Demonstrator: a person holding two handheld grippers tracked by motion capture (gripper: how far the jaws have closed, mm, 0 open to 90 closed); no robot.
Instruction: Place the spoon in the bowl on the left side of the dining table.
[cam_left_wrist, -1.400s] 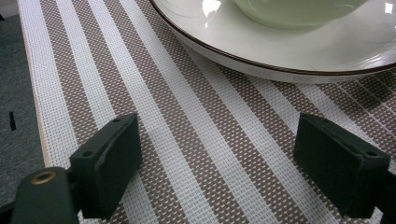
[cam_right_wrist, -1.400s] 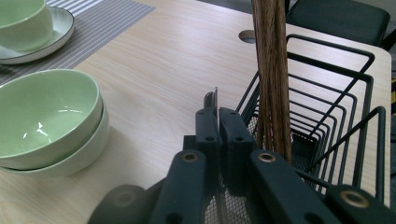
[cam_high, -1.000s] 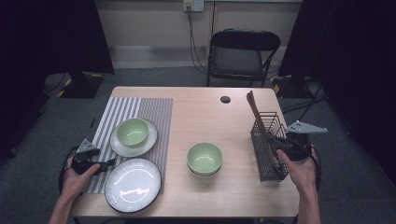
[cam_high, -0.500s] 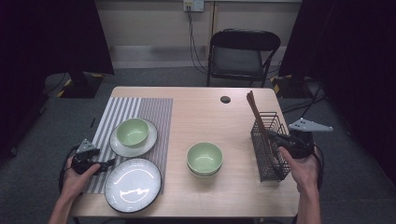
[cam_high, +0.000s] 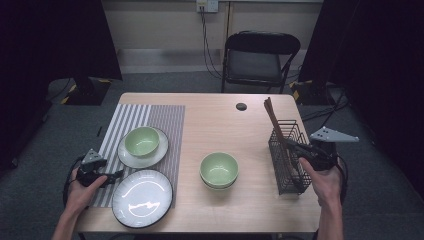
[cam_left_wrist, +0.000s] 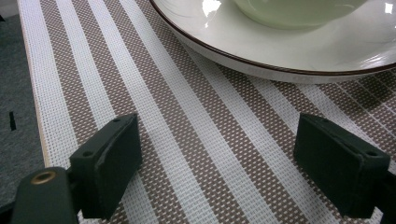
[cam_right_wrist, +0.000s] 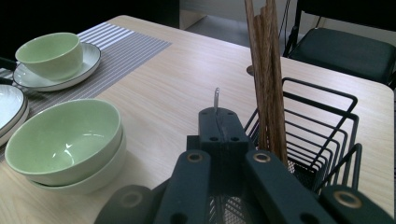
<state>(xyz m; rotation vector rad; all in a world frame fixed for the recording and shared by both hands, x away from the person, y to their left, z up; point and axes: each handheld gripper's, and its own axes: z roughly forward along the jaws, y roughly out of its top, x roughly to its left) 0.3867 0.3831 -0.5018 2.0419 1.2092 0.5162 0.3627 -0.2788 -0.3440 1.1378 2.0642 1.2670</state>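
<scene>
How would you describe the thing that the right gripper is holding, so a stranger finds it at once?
Start at the black wire basket near the table's right edge. The right gripper is shut on a thin metal piece beside the basket's rim. Unlike the tall brown chopsticks nearby, it is short and shiny.

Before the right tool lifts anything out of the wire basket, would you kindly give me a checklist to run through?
1. Right tool shut on the thin metal piece: ok.
2. What that piece is: cannot tell; its lower part is hidden.
3. Chopsticks away from the lift path: not ok; they lean close beside the tool in the wire basket.
4. Left tool open, holding nothing, above the striped mat: ok.
5. Stacked green bowls apart from both tools: ok.
</scene>
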